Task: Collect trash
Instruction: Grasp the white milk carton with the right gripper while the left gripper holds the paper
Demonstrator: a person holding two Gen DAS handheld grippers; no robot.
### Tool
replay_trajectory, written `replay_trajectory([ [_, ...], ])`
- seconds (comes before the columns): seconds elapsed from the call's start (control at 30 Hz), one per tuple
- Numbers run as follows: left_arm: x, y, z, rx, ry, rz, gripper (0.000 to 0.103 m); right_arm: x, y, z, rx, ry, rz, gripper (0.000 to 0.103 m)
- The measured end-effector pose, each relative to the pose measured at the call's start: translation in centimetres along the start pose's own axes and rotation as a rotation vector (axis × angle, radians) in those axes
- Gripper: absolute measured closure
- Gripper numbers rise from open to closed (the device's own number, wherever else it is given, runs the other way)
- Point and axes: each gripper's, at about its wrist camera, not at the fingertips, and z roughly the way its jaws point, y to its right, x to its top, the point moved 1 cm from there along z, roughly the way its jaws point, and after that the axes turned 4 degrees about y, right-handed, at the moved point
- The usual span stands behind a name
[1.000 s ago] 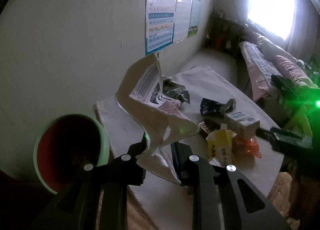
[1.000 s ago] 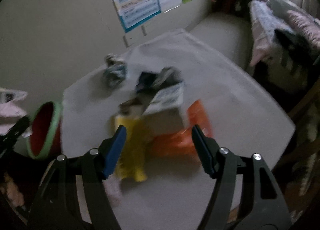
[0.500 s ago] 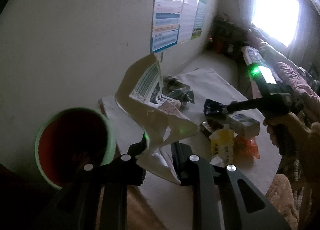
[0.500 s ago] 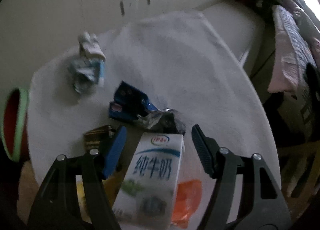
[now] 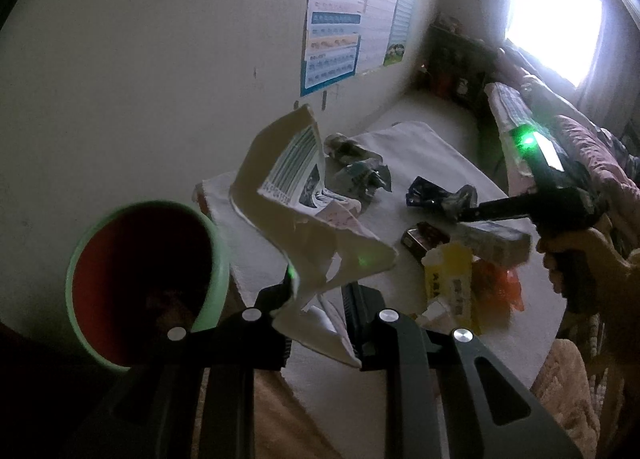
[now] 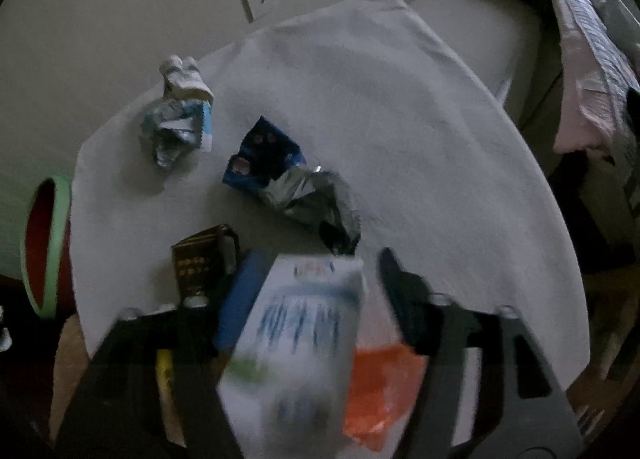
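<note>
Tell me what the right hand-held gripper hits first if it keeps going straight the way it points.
Most likely the white milk carton, which sits between the opening jaws of the right hand-held gripper; blur leaves depth uncertain.

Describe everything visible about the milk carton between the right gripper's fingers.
The milk carton is a white rectangular box with blue lettering, a small logo near the top and a green patch low on its front; motion blurs the print. It lies flat on the litter pile, over an orange wrapper and beside a yellow carton. The right hand-held gripper straddles it, jaws opening; pad contact cannot be told.
</note>
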Motion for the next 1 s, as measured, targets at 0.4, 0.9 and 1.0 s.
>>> replay_trajectory([
  [0.4, 0.0, 0.6, -0.3, -0.008, 0.002, 0.012, 0.084, -4.8, -0.4, -3.5, -0.074, 0.059, 0.007, 0.027],
  [0.9, 0.4, 0.2, -1.8, 0.027, 0.053, 0.019, 0.084, -7.2, -0.9, -10.7, -0.024, 0.276, 0.067, 0.051],
  [1.0, 0.7, -0.1, -2.0, 0.042, 0.066, 0.018, 0.084, -7.9, -2.0, -12.4, 0.012, 0.316, 0.064, 0.051],
])
